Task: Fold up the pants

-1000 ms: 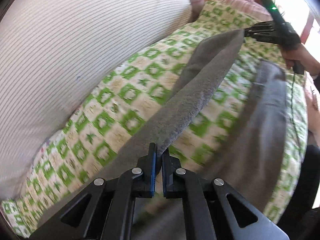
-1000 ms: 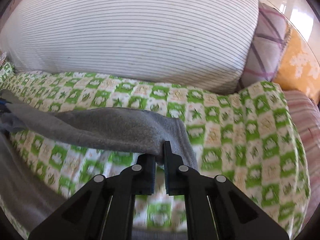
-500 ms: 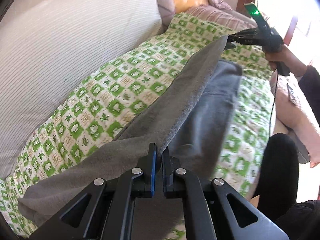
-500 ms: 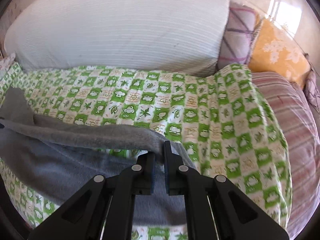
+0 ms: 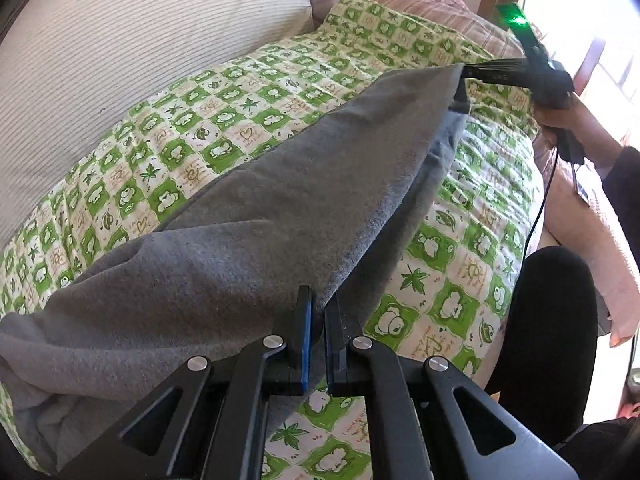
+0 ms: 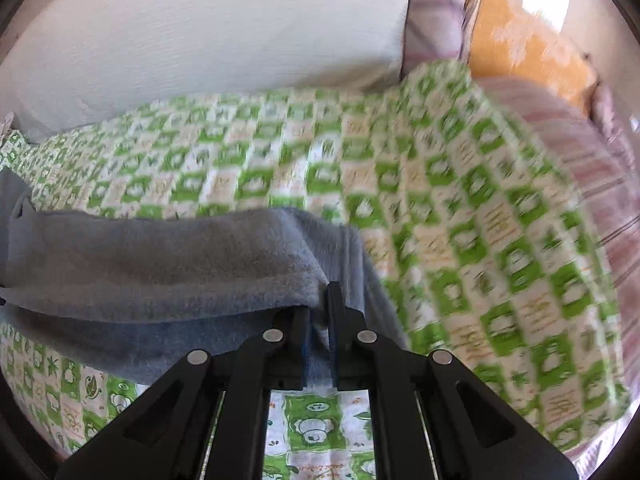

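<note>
At the far left of the left wrist view, a white finely striped cushion (image 5: 120,64) rises behind a green-and-white checked quilt (image 5: 224,120) printed with frogs, leaves and suns. The grey pants (image 5: 224,256) lie along this quilt, bunched at the lower left and running diagonally toward the upper right, with 1 fleecy layer folded over another. The left gripper (image 5: 318,340) is clenched on the near edge of the pants, its 2 jaws pressed close with grey cloth pinched between them. Further right, the lifted edge of the pants runs taut up to the right gripper (image 5: 466,76), which grips the far corner; a hand (image 5: 560,114) holds its handle, and a green light shows on its top. A dark sleeve and a black-clad leg (image 5: 548,336) stand at the right edge.

In the right wrist view, the pants (image 6: 152,272) come in from the left and end at the right gripper (image 6: 320,320), whose 2 jaws are clamped on the cloth's end. To the right the quilt (image 6: 440,208) is blurred; past it lie what seems to be a pink striped cover (image 6: 592,168) and an orange cushion (image 6: 524,56).
</note>
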{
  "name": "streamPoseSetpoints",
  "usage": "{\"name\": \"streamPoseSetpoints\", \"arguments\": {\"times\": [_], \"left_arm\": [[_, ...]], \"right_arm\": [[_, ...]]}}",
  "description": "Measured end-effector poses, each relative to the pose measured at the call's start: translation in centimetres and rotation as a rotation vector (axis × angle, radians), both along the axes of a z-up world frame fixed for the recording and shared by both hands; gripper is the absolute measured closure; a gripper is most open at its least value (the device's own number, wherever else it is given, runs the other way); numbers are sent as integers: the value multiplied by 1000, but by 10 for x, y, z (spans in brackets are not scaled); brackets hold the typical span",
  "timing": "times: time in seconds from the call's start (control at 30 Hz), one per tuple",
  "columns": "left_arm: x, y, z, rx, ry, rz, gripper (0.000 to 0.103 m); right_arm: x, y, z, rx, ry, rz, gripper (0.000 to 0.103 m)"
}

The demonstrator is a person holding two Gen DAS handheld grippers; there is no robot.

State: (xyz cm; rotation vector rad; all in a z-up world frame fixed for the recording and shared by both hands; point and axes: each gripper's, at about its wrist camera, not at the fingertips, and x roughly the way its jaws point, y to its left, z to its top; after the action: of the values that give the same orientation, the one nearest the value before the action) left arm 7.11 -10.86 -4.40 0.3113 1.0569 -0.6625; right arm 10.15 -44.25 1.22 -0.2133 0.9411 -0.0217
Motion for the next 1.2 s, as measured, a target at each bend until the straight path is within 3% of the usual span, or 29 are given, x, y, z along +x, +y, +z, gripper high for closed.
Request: {"name": "streamPoseSetpoints", "arguments": {"times": [0.13, 0.23, 0.33, 0.37, 0.4, 0.47, 0.63, 0.77, 1.0, 1.2], "left_arm": [[1, -3, -19, 2, 26, 18, 100], [3, -4, -43, 20, 71, 25, 97], [3, 5, -46, -5, 101, 47, 91], [2, 11, -41, -27, 103, 52, 91], [1, 16, -37, -36, 98, 54, 90], [-3, 25, -26, -40, 70, 59, 86], [-10, 63, 2, -41, 0, 90, 72], [-10, 104, 13, -17, -35, 155, 70], [-3, 186, 23, 13, -57, 329, 69], [7, 251, 33, 7, -58, 469, 63]], "right_arm": [[-14, 11, 0, -96, -25, -4, 95], [-15, 5, -35, -68, 90, -48, 92], [-18, 0, -50, -53, 138, -91, 76], [-22, 2, -47, -51, 129, -92, 63], [-29, 7, -41, -45, 108, -81, 42], [-38, 14, -31, -47, 74, -67, 23], [-53, 47, -4, 10, 4, -2, 22], [-62, 86, 3, 100, -10, 66, 22], [-44, 179, -7, 258, 35, 229, 22], [-34, 264, -32, 288, 104, 388, 22]]}}
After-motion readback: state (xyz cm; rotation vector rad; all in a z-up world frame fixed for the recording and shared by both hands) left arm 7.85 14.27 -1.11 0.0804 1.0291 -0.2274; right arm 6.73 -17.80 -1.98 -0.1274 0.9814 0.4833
